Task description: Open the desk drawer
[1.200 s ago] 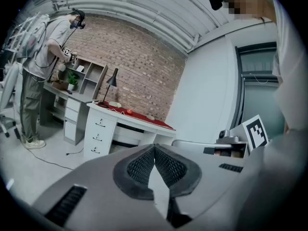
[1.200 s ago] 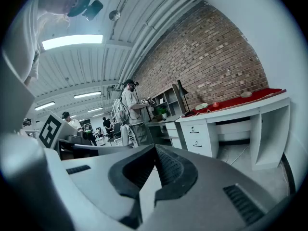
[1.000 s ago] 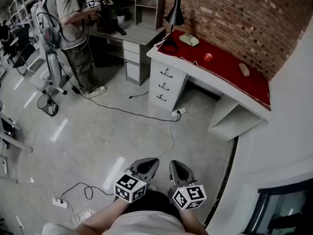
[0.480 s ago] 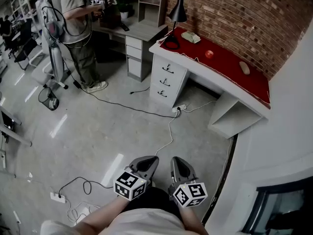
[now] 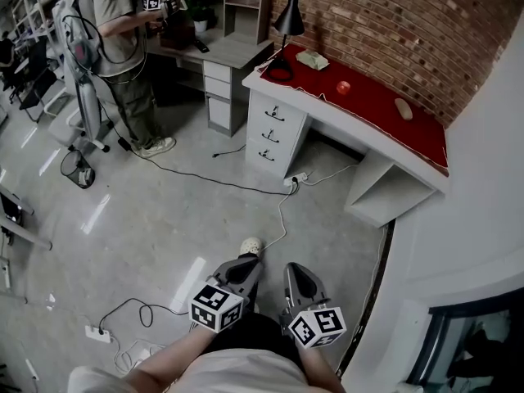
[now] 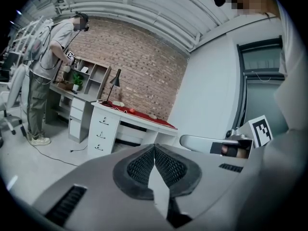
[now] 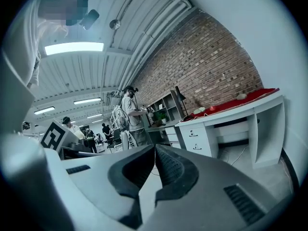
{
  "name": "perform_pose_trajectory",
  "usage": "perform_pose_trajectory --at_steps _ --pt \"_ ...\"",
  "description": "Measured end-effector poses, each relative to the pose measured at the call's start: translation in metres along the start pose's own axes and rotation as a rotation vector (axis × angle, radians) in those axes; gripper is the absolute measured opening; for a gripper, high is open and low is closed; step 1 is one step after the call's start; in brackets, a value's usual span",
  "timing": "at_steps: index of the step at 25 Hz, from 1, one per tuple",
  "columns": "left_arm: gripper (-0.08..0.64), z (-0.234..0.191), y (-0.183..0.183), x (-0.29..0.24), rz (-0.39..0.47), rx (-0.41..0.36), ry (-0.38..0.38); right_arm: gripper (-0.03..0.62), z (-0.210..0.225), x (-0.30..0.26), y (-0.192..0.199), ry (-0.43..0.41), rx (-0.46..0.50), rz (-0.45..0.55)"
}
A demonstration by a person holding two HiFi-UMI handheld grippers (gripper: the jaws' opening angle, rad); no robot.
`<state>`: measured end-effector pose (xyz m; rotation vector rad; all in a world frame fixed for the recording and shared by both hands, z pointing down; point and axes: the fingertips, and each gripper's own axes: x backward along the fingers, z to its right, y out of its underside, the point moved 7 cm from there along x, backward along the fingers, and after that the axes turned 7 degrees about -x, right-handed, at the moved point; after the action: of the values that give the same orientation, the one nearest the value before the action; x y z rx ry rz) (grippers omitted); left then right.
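Left gripper (image 5: 248, 265) and right gripper (image 5: 295, 272) hang shut and empty, well apart from the desk drawers (image 5: 268, 135) across the floor, where a trailing cable (image 5: 283, 211) could trip the approach and closed jaws would merely bump a handle.

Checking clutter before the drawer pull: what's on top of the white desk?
On the white desk a red mat covers the top, carrying a black desk lamp, a pale flat object, a red round object and a beige oval object. The desktop beneath is hidden.
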<state>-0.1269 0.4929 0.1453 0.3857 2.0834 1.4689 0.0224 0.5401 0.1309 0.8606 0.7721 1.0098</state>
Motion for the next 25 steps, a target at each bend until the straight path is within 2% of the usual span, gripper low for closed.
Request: perform_pose_trajectory --at_steps 7,10,19,25 --pt "0.011 -0.003 -0.007 -0.022 -0.006 -0.006 0.029 0.018 0.024 -0.006 -0.012 0.054 -0.009 0.043" --pt "0.011 -0.010 -0.010 -0.033 -0.005 -0.011 0.032 0.018 0.033 -0.017 -0.015 0.049 -0.029 0.047" --pt "0.011 -0.040 -0.029 -0.072 -0.014 -0.005 0.018 0.018 0.049 -0.062 -0.028 0.012 -0.007 0.001" --pt "0.010 -0.062 -0.043 -0.101 -0.022 -0.006 0.013 0.018 0.069 -0.094 -0.043 0.021 -0.017 0.000"
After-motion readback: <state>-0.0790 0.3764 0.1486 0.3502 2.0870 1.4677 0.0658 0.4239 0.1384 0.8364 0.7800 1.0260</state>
